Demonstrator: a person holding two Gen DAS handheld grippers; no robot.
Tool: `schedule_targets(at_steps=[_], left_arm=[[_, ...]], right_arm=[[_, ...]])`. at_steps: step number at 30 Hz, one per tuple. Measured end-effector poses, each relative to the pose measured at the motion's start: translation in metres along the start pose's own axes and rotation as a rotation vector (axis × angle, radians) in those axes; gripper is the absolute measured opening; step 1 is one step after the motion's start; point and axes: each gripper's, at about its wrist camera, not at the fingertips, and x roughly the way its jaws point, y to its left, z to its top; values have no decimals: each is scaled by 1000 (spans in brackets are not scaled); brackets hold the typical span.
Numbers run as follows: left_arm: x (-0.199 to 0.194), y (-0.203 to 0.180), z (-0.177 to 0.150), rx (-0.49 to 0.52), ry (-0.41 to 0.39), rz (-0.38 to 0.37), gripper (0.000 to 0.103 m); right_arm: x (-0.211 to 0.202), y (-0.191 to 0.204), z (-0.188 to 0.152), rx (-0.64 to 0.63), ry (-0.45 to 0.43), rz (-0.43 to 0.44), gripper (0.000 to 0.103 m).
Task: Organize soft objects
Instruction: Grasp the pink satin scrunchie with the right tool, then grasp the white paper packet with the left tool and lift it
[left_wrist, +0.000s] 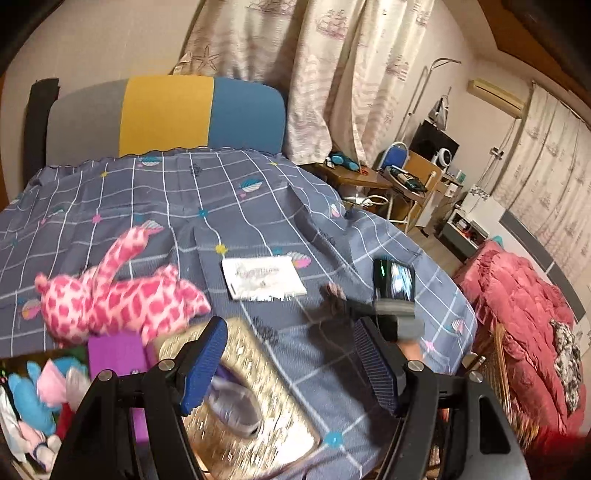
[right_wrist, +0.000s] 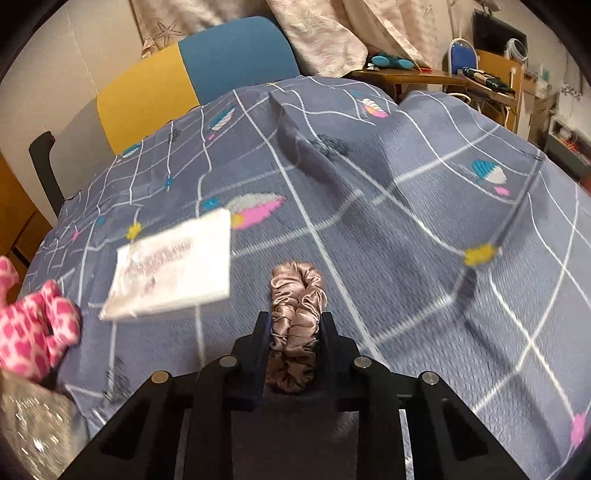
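My right gripper (right_wrist: 295, 318) is shut on a beige satin scrunchie (right_wrist: 297, 291), which sticks out ahead of the jaws just above the grey-blue checked bedspread (right_wrist: 406, 206). A white flat packet (right_wrist: 173, 269) lies to its left, and a pink-spotted plush giraffe (right_wrist: 33, 325) lies further left. In the left wrist view my left gripper (left_wrist: 290, 328) stands open with nothing between its blue pads (left_wrist: 207, 365). It hangs over a glittery gold box (left_wrist: 258, 417). The giraffe (left_wrist: 110, 295) lies up and left of it, and the packet (left_wrist: 262, 277) lies ahead. The scrunchie (left_wrist: 334, 293) shows there as a blur.
A purple box (left_wrist: 114, 354) and a bin of several soft toys (left_wrist: 33, 398) sit at the lower left. Off the bed's right edge are a red quilt (left_wrist: 524, 332) and a wicker basket (left_wrist: 498, 369). A striped headboard (left_wrist: 166, 114) and a side table (left_wrist: 354, 177) stand behind.
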Motion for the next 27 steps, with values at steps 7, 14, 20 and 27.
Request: schedule_targets(at_steps=[7,14,20,27], left_arm=[[59,-12,49,-38,79,17,74],[151,-9,72,-70,254,99,73],[229,12,80,-91,378,197,74],[290,51,67,-191,527,270,74]], right_arm=[[-3,-5,-10,7,-59,15,26],[-2,-2,-12,-1,-81,8,26],[-4,-11,-15,39,-95,55,26],[-3,-14,-16,61,-108,77,26]])
